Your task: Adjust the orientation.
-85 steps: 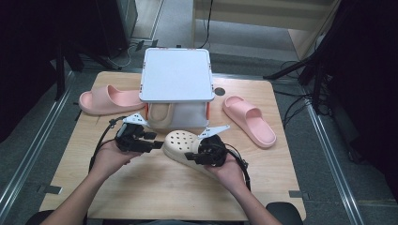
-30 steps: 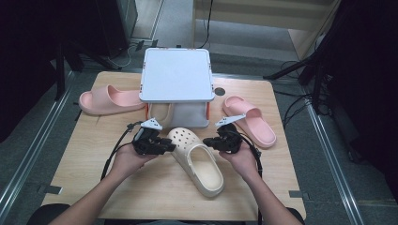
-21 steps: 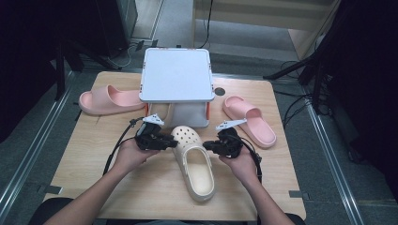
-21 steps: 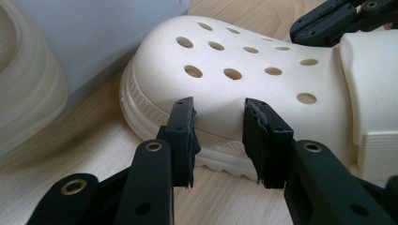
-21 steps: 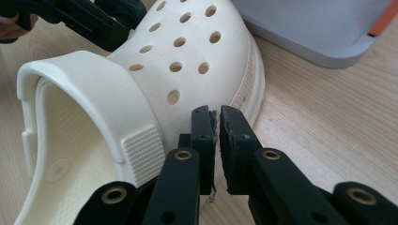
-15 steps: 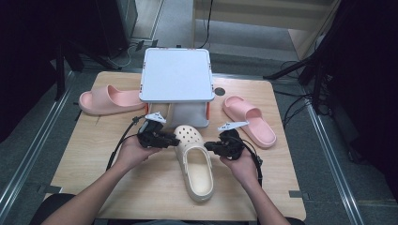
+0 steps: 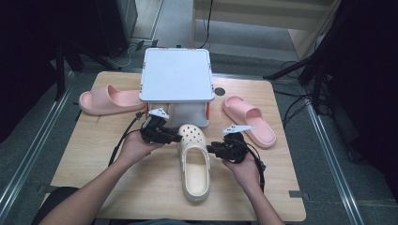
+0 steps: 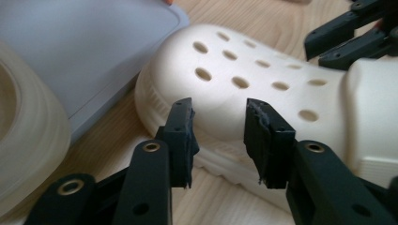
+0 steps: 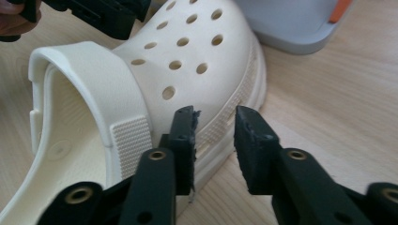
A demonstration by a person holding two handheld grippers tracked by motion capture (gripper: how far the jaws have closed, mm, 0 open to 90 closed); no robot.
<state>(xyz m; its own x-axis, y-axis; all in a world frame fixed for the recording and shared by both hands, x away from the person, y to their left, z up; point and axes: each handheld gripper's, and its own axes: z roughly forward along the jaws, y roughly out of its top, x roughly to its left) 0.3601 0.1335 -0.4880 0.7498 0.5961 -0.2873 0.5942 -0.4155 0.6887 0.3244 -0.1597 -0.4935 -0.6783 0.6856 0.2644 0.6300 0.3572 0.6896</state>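
The clog (image 7: 194, 161) lies on the bench (image 7: 94, 154) before the box (image 7: 177, 75), between my left hand-held gripper (image 8: 218, 136) and right hand-held gripper (image 9: 213, 140), both parted; probably light, springy foam, best pinched at the sole rim

1. Left gripper (image 7: 174, 137): black body, pale three-cornered plate on top, black cable trailing.
2. Right gripper (image 7: 211, 149): the same build.
3. Jaws: black, brass-ringed holes.
4. Forearms bare.
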